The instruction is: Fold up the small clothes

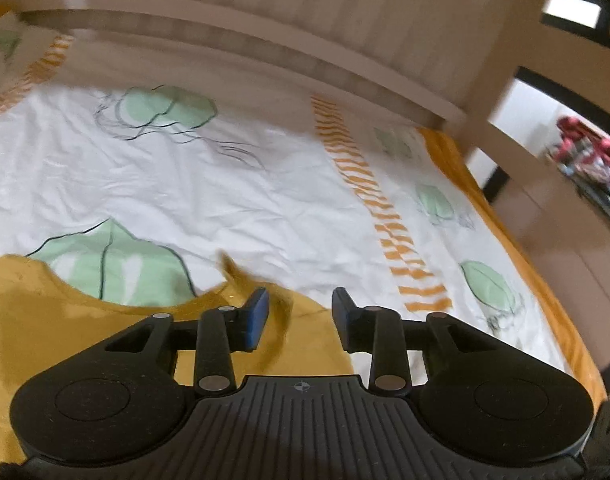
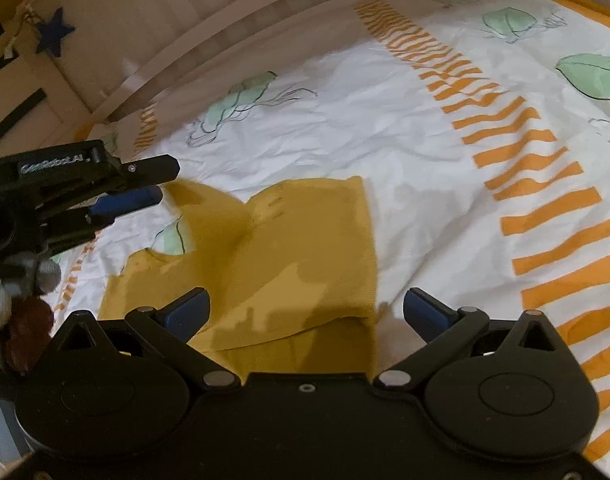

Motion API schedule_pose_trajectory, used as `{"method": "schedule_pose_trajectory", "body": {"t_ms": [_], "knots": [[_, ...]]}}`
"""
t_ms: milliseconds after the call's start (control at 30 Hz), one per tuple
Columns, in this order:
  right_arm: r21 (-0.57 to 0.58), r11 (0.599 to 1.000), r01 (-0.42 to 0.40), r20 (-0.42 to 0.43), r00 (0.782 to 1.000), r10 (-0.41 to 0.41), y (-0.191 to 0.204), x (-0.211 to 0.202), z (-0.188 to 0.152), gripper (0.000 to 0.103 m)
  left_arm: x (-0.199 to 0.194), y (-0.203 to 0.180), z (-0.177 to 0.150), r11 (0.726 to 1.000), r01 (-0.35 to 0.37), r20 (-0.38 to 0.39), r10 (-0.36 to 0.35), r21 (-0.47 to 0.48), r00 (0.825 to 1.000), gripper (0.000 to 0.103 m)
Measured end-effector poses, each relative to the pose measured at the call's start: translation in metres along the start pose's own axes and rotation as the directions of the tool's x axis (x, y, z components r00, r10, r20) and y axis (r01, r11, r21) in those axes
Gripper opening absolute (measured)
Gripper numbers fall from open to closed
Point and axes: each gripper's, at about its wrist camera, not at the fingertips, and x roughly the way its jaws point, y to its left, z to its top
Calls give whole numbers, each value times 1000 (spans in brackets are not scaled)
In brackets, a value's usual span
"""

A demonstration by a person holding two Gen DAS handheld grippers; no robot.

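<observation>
A small mustard-yellow garment [image 2: 289, 256] lies partly folded on the white bedsheet; a folded-over layer rests on top of it. In the left wrist view the garment [image 1: 65, 328] fills the lower left, with a raised blurred fold of it [image 1: 245, 280] just ahead of the fingers. My left gripper [image 1: 301, 312] is open and empty above the cloth; it also shows in the right wrist view [image 2: 145, 184] at the garment's far left corner. My right gripper [image 2: 305, 312] is wide open and empty, hovering over the garment's near edge.
The bedsheet [image 2: 385, 128] is white with green leaf prints and orange striped bands [image 2: 545, 184]. A beige headboard [image 1: 265, 20] runs along the far side. The bed's orange edge [image 1: 545, 280] drops off at right. A blue star [image 2: 53, 36] hangs at upper left.
</observation>
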Motion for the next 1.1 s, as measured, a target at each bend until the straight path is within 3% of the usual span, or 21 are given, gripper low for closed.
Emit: {"method": "schedule_pose_trajectory", "body": {"t_ms": [200, 367, 533, 667, 833, 1100], "knots": [[17, 1000, 10, 18, 1000, -10, -6, -3, 3, 103, -23, 4, 8, 997, -23, 43, 20, 76, 999, 45], [19, 1000, 12, 23, 1000, -12, -7, -2, 4, 103, -48, 38, 0, 986, -122, 38, 119, 114, 992, 46], [7, 1000, 14, 19, 1000, -14, -6, 2, 1, 103, -55, 102, -33, 956, -276, -56, 282, 104, 958, 46], [-21, 1000, 8, 22, 1000, -7, -1, 6, -2, 103, -63, 151, -57, 938, -347, -129, 347, 19, 929, 46], [-68, 998, 2, 15, 1000, -1, 8, 13, -12, 103, -72, 183, -65, 922, -384, -139, 375, -50, 917, 46], [-128, 992, -20, 17, 1000, 22, 21, 20, -23, 103, -60, 194, -70, 935, -352, -136, 346, -26, 928, 46]]}}
